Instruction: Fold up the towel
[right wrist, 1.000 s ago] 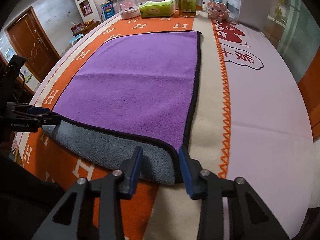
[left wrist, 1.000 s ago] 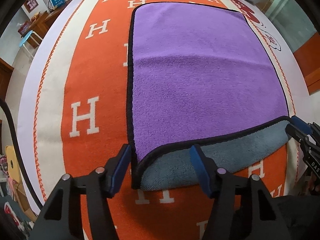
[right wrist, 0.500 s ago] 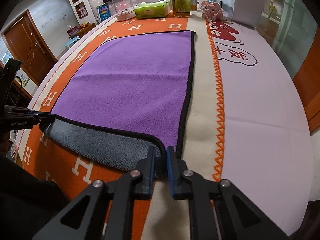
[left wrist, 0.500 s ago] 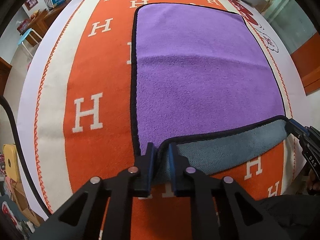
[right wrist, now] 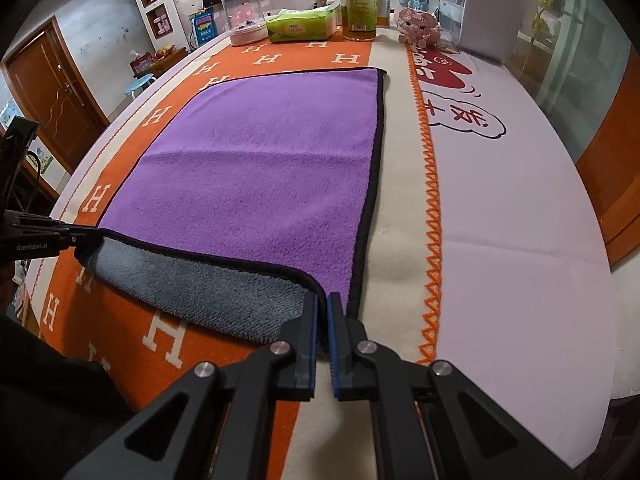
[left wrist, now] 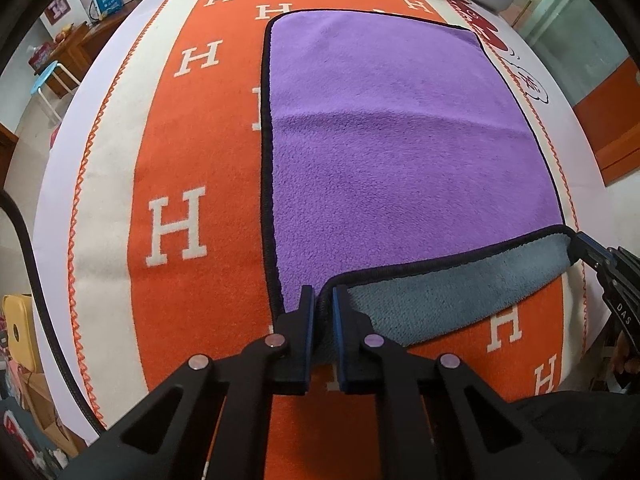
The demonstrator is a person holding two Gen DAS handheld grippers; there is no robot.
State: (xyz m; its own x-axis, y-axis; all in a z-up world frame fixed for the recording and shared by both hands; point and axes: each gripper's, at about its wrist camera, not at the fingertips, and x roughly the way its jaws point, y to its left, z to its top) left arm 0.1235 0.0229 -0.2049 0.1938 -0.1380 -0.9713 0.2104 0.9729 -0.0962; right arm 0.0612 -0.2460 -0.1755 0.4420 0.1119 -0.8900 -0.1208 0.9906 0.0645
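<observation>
Towel [left wrist: 400, 152] lies flat on the H-patterned cloth [left wrist: 176, 184], purple side up, running straight ahead of both grippers. Left gripper [left wrist: 322, 300] pinches the near-left corner, right gripper [right wrist: 323, 308] the near-right; the near edge is lifted, grey underside showing. The far edge lies dead ahead, so the fold likely goes forward.

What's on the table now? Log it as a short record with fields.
towel: purple towel lying on the table, grey underside showing at the lifted near edge
left hand-held gripper: shut on the near left corner
right hand-held gripper: shut on the near right corner
surface: orange H-pattern cloth
far end: tissue box, bottle
</observation>
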